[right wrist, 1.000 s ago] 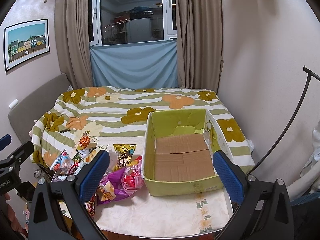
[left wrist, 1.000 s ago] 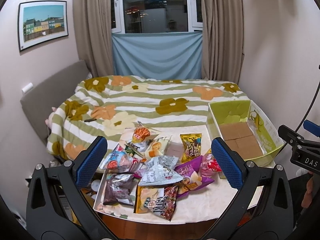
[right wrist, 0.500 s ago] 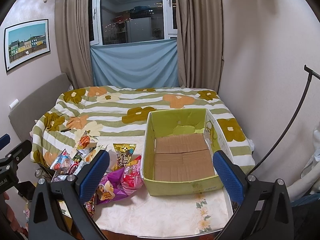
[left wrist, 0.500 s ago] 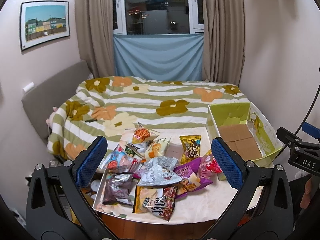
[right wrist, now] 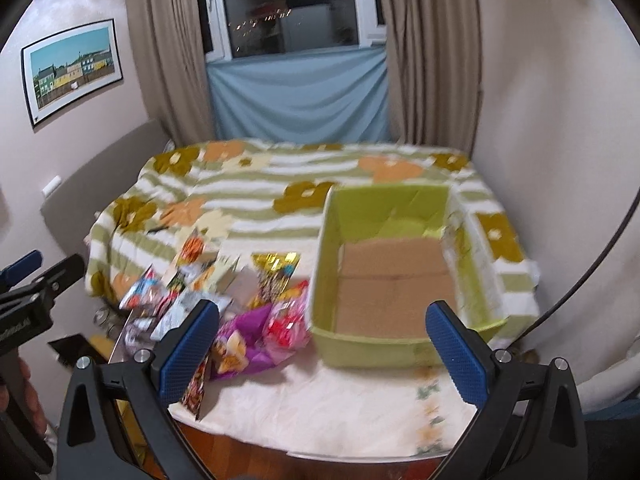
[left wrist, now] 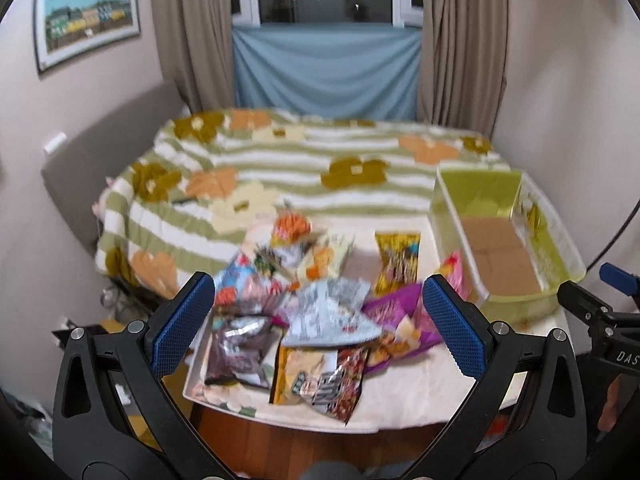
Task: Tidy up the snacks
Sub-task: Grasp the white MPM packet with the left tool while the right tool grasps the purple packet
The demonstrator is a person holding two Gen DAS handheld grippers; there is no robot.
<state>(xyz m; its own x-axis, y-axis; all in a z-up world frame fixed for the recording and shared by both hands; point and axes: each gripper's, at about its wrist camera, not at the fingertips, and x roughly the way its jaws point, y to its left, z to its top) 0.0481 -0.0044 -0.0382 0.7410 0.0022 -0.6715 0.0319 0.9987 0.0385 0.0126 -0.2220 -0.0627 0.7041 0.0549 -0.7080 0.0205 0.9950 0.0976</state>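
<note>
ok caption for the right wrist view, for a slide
Open right gripper hovers above the table, empty green box ahead, snack packets piled to its left.

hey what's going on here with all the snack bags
A person holds a two-finger gripper in each hand over a small cloth-covered table at the foot of a bed. The left gripper is open above a pile of snack packets; the right gripper is open near the green cardboard box, which holds nothing yet. Neither gripper grips anything, so sorting has not begun.
</note>
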